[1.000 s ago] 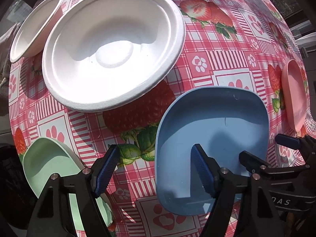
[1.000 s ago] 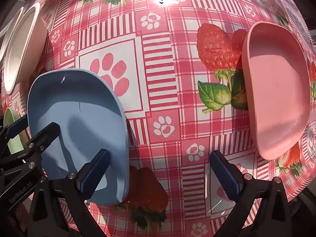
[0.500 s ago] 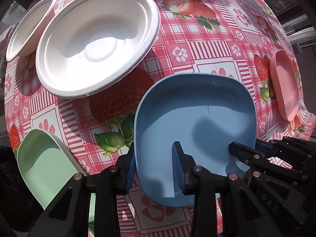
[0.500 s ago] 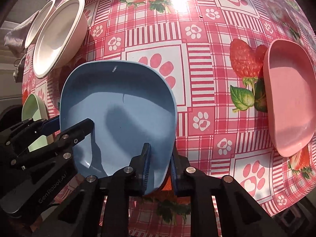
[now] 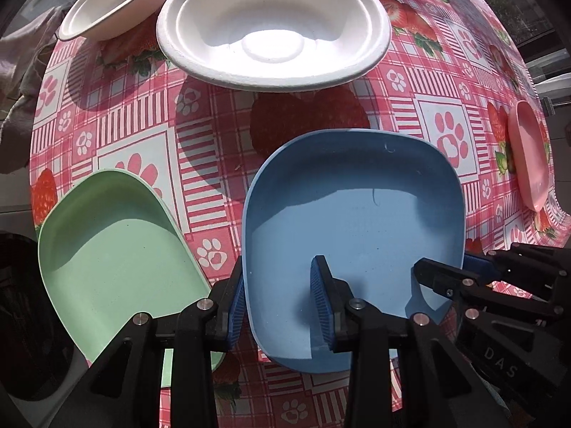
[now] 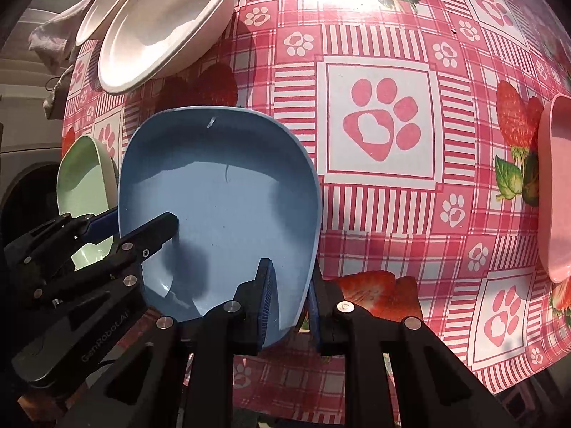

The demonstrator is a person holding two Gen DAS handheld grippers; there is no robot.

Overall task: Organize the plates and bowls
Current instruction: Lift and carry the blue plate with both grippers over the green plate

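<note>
Above the tablecloth (image 5: 135,132), beside the green plate (image 5: 114,249), the blue plate (image 5: 353,221) is pinched at opposite rims by left gripper (image 5: 282,303) and right gripper (image 6: 289,303), both clamped, presumably so it is kept level for stacking.

Blue squarish plate (image 5: 353,221), seemingly lifted off the cloth, between green plate (image 5: 107,249) and pink plate (image 5: 528,157); white bowls (image 5: 274,25) beyond.

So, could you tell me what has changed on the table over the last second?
Both grippers closed on the blue plate: the left gripper on its left rim, the right gripper on its right rim, and it now looks raised. The green plate, pink plate and white bowls stayed put.
</note>
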